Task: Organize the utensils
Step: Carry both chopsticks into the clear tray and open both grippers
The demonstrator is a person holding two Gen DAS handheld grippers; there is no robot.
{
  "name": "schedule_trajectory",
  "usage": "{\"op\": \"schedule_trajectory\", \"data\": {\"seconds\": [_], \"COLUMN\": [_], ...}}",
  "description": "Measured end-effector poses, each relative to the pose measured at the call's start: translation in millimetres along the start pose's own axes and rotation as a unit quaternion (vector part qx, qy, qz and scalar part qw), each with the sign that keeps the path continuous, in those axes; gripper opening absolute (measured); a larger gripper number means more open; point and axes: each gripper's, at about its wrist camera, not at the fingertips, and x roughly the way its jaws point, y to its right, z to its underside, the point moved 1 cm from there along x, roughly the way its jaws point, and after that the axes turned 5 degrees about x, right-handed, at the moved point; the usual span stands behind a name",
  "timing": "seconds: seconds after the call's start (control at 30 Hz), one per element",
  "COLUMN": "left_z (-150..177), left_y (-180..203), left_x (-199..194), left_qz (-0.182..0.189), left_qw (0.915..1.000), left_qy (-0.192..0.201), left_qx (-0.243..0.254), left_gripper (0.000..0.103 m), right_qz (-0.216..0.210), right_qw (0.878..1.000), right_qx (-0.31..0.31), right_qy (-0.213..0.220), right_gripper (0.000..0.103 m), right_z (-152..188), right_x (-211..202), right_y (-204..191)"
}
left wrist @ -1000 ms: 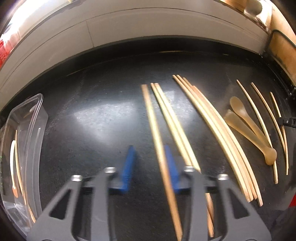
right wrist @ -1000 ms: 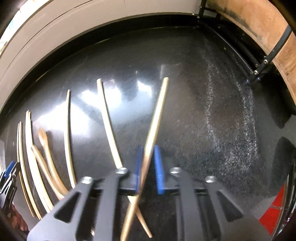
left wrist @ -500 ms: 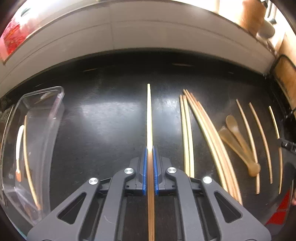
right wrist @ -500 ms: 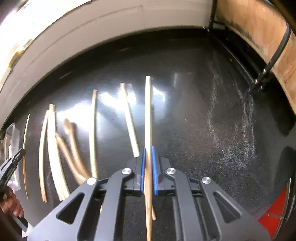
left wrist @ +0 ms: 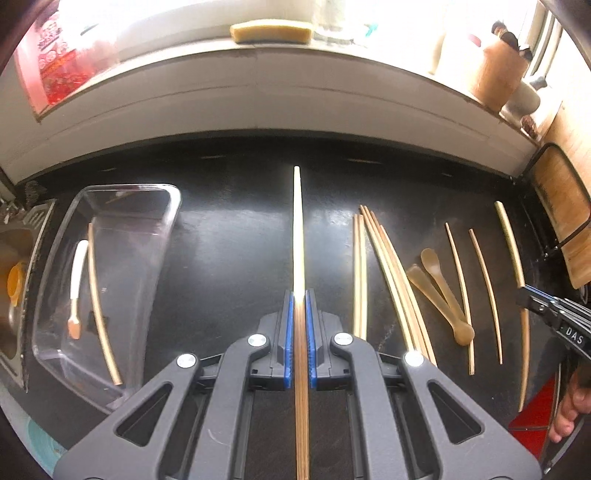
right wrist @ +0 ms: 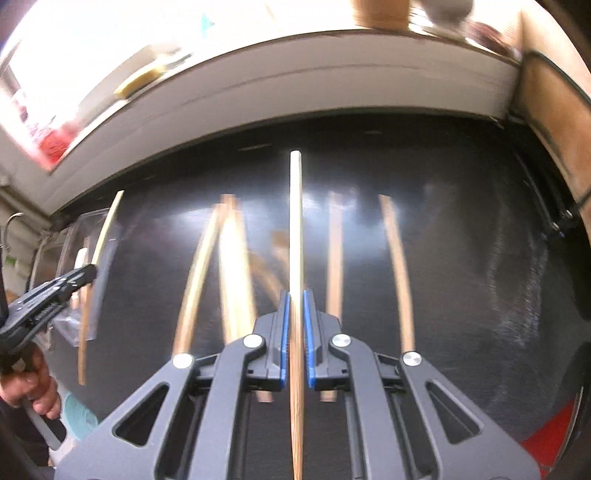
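Note:
My left gripper (left wrist: pixel 298 295) is shut on a wooden chopstick (left wrist: pixel 297 236) and holds it above the black counter, pointing at the back wall. My right gripper (right wrist: pixel 294 295) is shut on another wooden chopstick (right wrist: pixel 295 221), also lifted; it shows at the right edge of the left wrist view (left wrist: pixel 509 243). On the counter lie a bundle of chopsticks (left wrist: pixel 391 280), two brown spoons (left wrist: pixel 439 291) and several loose single chopsticks (left wrist: pixel 484 288). A clear plastic tray (left wrist: pixel 166 236) at the left holds one chopstick (left wrist: pixel 99 302) and a white-handled utensil (left wrist: pixel 77 280).
A sink (left wrist: pixel 14 295) lies left of the tray. A white backsplash ledge with a sponge (left wrist: pixel 271 32) and jars runs along the back. A wooden board in a black wire rack (left wrist: pixel 565 218) stands at the right. The left gripper shows in the right wrist view (right wrist: pixel 55 291).
Both grippers closed on a chopstick each and lifted them off the counter, backing away. The right wrist view has swung left and is blurred.

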Motion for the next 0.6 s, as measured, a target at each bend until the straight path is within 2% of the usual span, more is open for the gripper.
{"op": "schedule_trajectory", "data": {"seconds": [0.17,0.43,0.6], "left_z": [-0.5,8.1,17.6], "left_y": [-34.7,-132.5,-192.0], "left_x": [-26.3,-53.8,-64.9], "left_qz": [-0.012,-0.039,-0.049], "left_qw": [0.9998,0.9975,0.9951], "left_qy": [0.015,0.021,0.022], "left_qx": [-0.011,-0.055,-0.083], "left_gripper": [0.006,0.006,0.006], "right_qz": [-0.042,-0.117,-0.149], "right_qw": [0.998,0.988,0.982], "right_qx": [-0.044,-0.094,-0.109], "right_qy": [-0.002,-0.025,-0.041], "right_gripper": [0.008,0.008,0.008], "right_z": [-6.2,-7.2,-2.9], "right_x": [-2.8,12.7,24.1], "right_y": [-72.2,-207.3,-274.2]}}
